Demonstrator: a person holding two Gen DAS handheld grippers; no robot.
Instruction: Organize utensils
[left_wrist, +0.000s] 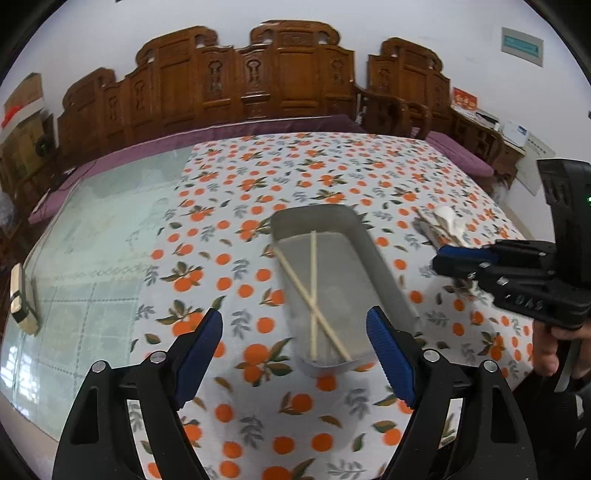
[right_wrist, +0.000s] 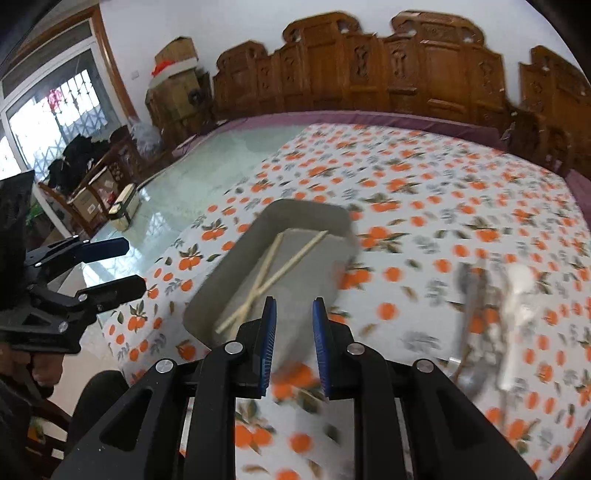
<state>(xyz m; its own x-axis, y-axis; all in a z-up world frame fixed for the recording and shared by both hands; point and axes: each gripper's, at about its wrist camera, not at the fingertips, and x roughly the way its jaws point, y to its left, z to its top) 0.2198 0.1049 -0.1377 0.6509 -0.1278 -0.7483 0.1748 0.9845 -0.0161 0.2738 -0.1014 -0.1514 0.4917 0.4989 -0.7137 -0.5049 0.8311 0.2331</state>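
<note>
The left gripper (left_wrist: 295, 354) is spread wide with nothing between its pads, near the grey tray (left_wrist: 373, 258) on the orange-print cloth (left_wrist: 229, 206). Two chopsticks (left_wrist: 313, 295) lie crossed inside the tray. The right gripper (right_wrist: 294, 343) stands slightly parted and empty. Blurred spoons (right_wrist: 517, 317) lie right of the tray.
</note>
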